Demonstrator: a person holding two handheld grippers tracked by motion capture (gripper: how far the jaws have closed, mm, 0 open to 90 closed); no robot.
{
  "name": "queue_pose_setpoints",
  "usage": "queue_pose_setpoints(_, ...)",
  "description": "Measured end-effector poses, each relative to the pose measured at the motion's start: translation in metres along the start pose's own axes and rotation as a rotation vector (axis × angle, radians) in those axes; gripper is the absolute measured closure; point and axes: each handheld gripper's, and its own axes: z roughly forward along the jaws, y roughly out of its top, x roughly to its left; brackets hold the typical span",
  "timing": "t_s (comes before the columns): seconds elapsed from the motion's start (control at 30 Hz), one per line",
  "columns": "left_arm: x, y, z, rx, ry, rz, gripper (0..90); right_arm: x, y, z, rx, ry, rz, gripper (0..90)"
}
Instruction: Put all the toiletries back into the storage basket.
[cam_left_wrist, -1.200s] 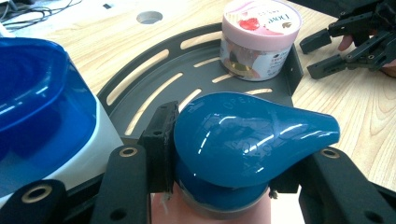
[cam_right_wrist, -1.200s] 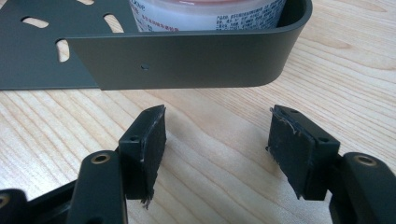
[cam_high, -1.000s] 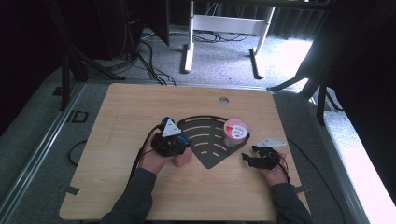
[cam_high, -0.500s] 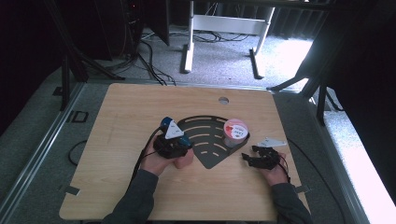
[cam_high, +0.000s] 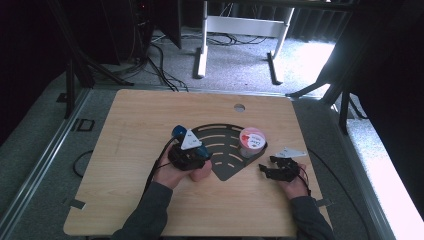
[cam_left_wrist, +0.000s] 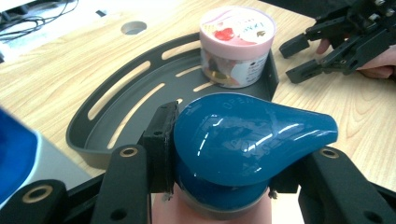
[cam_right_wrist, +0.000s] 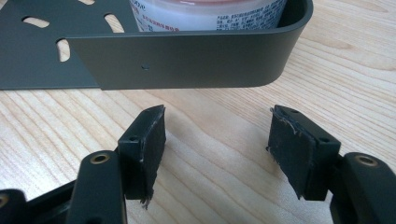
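Blue-capped bottle (cam_left_wrist: 243, 140) between left gripper (cam_high: 192, 155) jaws, spout toward tub (cam_left_wrist: 236, 44).

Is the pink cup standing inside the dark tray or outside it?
Inside. The pink cup stands upright on the slotted floor of the dark tray, close to its corner wall, with its lid on.

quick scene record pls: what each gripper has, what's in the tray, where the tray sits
left gripper: shut on blue-capped bottle, held at the near edge of the tray
right gripper: open, nothing between the jaws, just off the tray's right corner
tray: dark grey, fan-shaped, slotted, flat on the table
tub: pink lid, upright in the tray's right corner
bottle body: hidden below the cap, colour unclear
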Motion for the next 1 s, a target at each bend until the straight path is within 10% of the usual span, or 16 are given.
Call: queue_pose_setpoints(1.0, -0.017, 0.022, 0.014, -0.027, -0.055, 0.027, 53.0, 0.0, 0.0, 0.0, 0.001, -0.003, -0.006, 36.2)
